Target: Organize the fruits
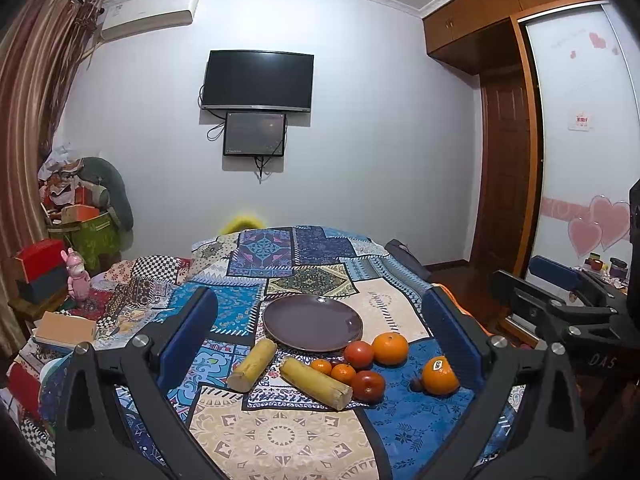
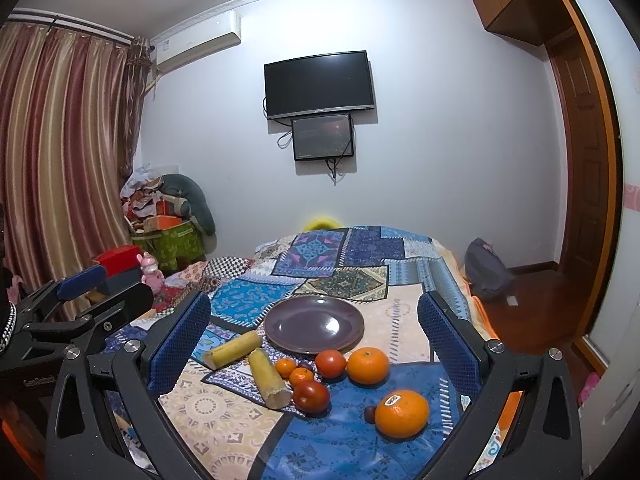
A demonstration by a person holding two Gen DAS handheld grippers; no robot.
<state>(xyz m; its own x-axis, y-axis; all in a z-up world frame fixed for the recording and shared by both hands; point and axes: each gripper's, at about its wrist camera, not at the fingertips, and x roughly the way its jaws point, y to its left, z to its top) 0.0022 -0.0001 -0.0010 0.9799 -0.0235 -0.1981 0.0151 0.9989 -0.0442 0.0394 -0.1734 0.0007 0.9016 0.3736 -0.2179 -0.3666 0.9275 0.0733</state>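
Observation:
An empty dark plate [image 1: 313, 323] [image 2: 314, 324] lies on the patchwork bedspread. In front of it sit two yellow cane pieces [image 1: 253, 365] [image 2: 269, 378], two small mandarins [image 1: 343, 373] [image 2: 301, 376], two red tomatoes [image 1: 359, 354] [image 2: 311, 396], an orange [image 1: 390, 348] [image 2: 367, 365] and a stickered orange [image 1: 440, 376] [image 2: 401, 414] with a small dark fruit [image 2: 369, 414] beside it. My left gripper [image 1: 320, 340] is open, hovering short of the fruit. My right gripper [image 2: 314, 344] is open too, with nothing between its fingers.
The patchwork bedspread [image 1: 280, 436] covers the bed, whose right edge drops to a wooden floor [image 2: 532, 312]. Boxes and a pink toy [image 1: 78, 276] crowd the left side. A wardrobe [image 1: 580, 140] stands at right and a TV [image 1: 258, 80] hangs on the far wall.

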